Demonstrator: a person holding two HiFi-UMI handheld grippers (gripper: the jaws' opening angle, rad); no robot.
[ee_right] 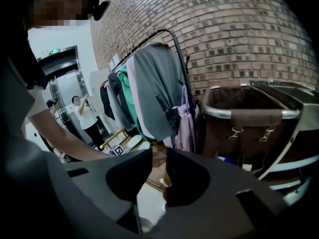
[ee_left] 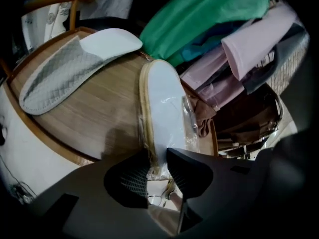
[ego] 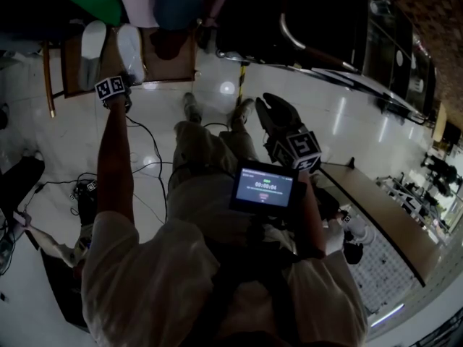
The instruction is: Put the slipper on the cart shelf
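A white slipper (ee_left: 162, 101) in clear plastic wrap lies lengthwise on the round-cornered wooden cart shelf (ee_left: 99, 121). My left gripper (ee_left: 158, 159) is shut on its near end, one jaw on each side. A second slipper (ee_left: 60, 71) with a grey quilted upper lies further left on the same shelf. In the head view both slippers (ego: 130, 48) (ego: 92, 43) show side by side on the shelf (ego: 170, 49), with the left gripper (ego: 124, 78) at the right one. My right gripper (ego: 269, 103) (ee_right: 158, 166) is held back near my body, open, with nothing between its fingers.
Green, pink and grey clothes (ee_left: 214, 19) hang right above the shelf. A brown canvas cart (ee_right: 239, 123) with a metal rim stands at the right. Cables (ego: 145, 161) trail over the glossy white floor. People (ee_right: 84, 116) stand by a lift door far off.
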